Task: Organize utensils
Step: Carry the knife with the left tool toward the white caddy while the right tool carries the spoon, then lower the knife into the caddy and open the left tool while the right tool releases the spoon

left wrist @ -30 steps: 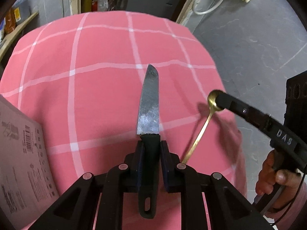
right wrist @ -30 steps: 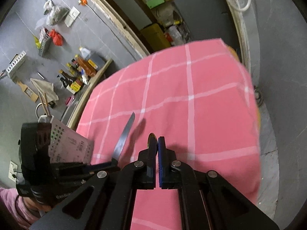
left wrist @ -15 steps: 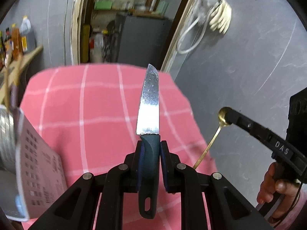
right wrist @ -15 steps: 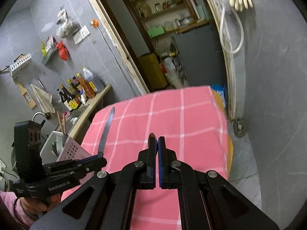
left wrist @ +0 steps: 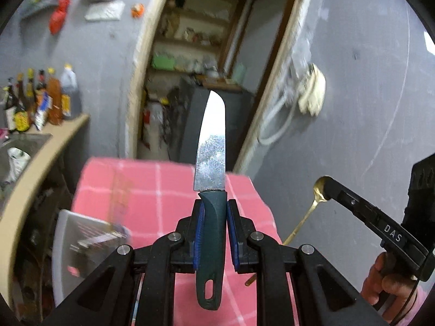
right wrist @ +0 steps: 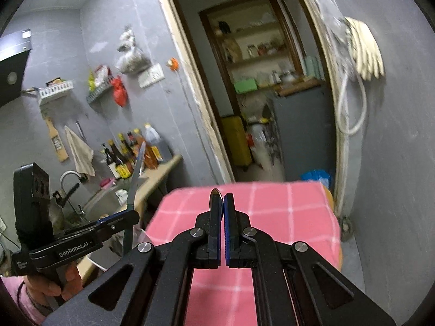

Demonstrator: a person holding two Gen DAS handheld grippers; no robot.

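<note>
Both hand-held grippers rose, lifting knife (left wrist: 211,146) and spoon (left wrist: 320,188).

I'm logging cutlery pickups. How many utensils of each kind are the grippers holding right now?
Knife, in the left gripper: 1
Gold spoon, in the right gripper: 1
Total: 2

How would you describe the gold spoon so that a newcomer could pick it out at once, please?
Start at the pink checked tablecloth and look past its right edge, where the right gripper comes in from the lower right. Its jaws are shut on the bowl of the gold spoon, whose thin handle hangs down. The knife nearby has a broad steel blade and dark handle; the spoon is slim and brass-coloured.
</note>
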